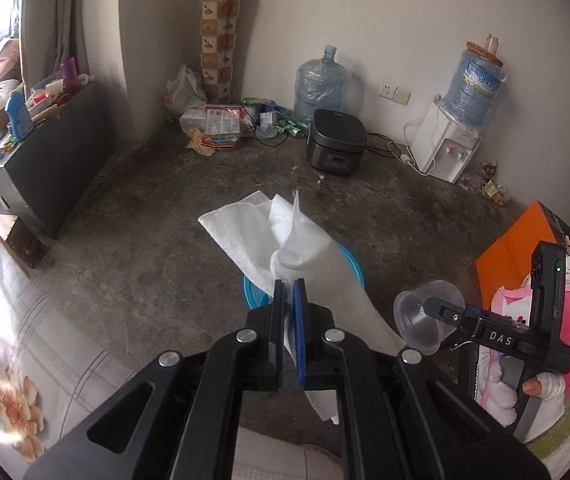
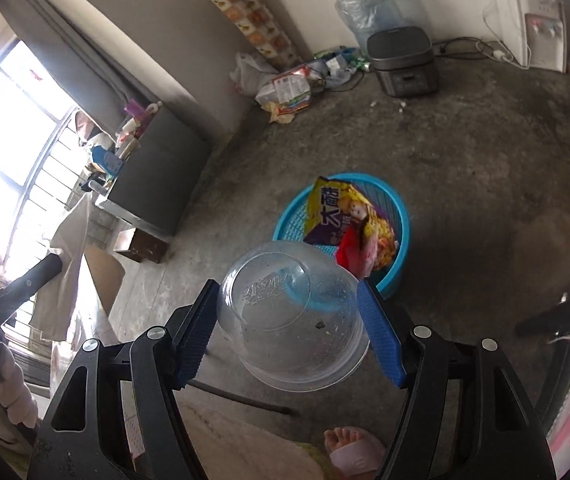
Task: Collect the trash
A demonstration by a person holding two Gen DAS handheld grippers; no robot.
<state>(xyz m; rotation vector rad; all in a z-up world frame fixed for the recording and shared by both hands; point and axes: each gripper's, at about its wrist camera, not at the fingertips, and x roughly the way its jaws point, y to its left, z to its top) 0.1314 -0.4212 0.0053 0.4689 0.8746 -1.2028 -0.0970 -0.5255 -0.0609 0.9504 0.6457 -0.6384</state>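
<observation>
Left wrist view: left hand-held gripper [image 1: 289, 288] clamped nearly shut on a white paper towel [image 1: 285, 240], which fans out past the blue pads [image 1: 299, 312] and hangs over a blue basket [image 1: 349, 264] on the concrete floor [image 1: 145, 240]. At right, the right hand-held gripper [image 1: 429, 312] carries a clear plastic cup [image 1: 421, 320]. Against the far wall: rice cooker [image 1: 337, 144], water jug [image 1: 321, 84], water dispenser [image 1: 445, 148].

Right wrist view: right hand-held gripper [image 2: 289, 316] stands wide, both blue pads [image 2: 381, 336] pressing the sides of the clear plastic cup [image 2: 293, 316], cup base facing the camera. Beyond it, the blue basket [image 2: 401, 216] sits on the floor [image 2: 485, 160], holding a yellow snack bag [image 2: 349, 216] and a red wrapper [image 2: 351, 252]. Left hand-held gripper's dark tip with the towel [image 2: 65, 264] shows at the left edge. Bare toes [image 2: 341, 440] at the bottom.
</observation>
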